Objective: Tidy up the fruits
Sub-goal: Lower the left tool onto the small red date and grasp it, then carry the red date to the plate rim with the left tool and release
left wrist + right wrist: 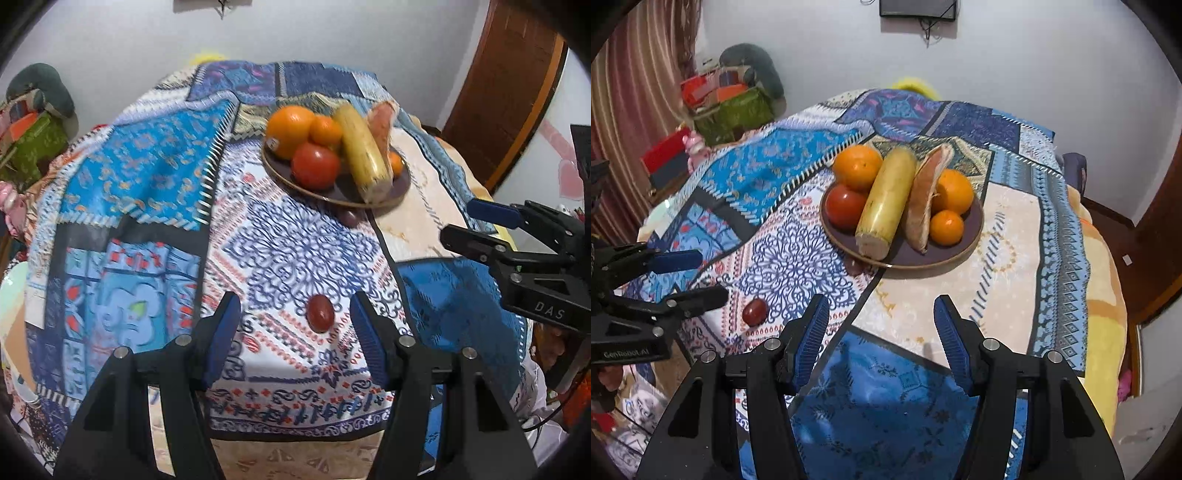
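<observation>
A small dark red fruit (320,313) lies loose on the patterned cloth, also in the right wrist view (754,311). My left gripper (295,314) is open and empty, the fruit just ahead between its fingers, nearer the right one. A dark plate (347,194) (964,243) farther back holds oranges (857,167), a tomato (846,206), a long yellow fruit (886,201) and a brownish peeled one (925,195). My right gripper (881,314) is open and empty, hovering over the cloth short of the plate. Each gripper shows in the other's view: right (472,225), left (698,277).
The table is covered with a blue patchwork cloth (798,266) that drapes over its edges. A green box with clutter (735,110) stands at the far left by a curtain. A wooden door (506,96) is at the right.
</observation>
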### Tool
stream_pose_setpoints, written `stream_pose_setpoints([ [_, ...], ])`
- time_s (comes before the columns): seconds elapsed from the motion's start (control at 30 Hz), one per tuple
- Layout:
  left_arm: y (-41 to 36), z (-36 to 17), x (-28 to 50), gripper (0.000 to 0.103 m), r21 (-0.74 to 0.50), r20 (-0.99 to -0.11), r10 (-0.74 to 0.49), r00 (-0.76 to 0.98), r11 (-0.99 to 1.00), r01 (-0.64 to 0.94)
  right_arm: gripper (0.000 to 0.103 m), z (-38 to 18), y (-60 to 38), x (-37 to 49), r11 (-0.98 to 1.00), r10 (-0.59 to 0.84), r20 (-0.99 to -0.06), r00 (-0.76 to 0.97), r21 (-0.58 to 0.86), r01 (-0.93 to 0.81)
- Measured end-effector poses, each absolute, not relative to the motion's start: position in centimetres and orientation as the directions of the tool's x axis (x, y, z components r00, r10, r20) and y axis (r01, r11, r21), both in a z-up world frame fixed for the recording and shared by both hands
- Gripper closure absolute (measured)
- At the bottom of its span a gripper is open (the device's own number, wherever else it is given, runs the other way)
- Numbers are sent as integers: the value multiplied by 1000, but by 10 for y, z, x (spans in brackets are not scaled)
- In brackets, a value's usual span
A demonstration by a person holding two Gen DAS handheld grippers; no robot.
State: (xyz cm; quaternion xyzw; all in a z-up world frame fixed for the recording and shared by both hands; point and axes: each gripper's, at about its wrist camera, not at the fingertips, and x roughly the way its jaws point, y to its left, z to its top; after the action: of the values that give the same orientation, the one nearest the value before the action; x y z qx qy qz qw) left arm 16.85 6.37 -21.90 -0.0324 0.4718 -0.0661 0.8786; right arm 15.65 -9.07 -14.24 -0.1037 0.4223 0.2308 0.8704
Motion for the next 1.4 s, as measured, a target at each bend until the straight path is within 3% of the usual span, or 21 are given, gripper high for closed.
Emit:
stream_pose_setpoints([
  [0.2, 57, -238, 176, 43, -165, -855, -192, 481, 981, 99, 48, -154, -82, 155, 861, 324, -789, 522, 18, -508],
  [0.37, 52, -248, 178, 64, -167, -856, -207, 474, 978, 125, 48, -165, -77, 159, 859, 331, -795, 509, 31, -512],
  [0.47, 49, -253, 177, 72, -176, -857, -225, 464, 973, 147, 60, -171, -74, 163, 855, 329, -801, 499, 28, -519],
  [0.67, 52, -256, 178, 84, -177, -847, -229, 480, 973, 151, 69, -179, -71, 169, 849, 349, -809, 473, 58, -526],
  [1.4, 102, -241, 197, 84, -197, -801, -201, 564, 978, 69, 80, -203, -44, 210, 848, 389, -829, 403, 151, -507],
])
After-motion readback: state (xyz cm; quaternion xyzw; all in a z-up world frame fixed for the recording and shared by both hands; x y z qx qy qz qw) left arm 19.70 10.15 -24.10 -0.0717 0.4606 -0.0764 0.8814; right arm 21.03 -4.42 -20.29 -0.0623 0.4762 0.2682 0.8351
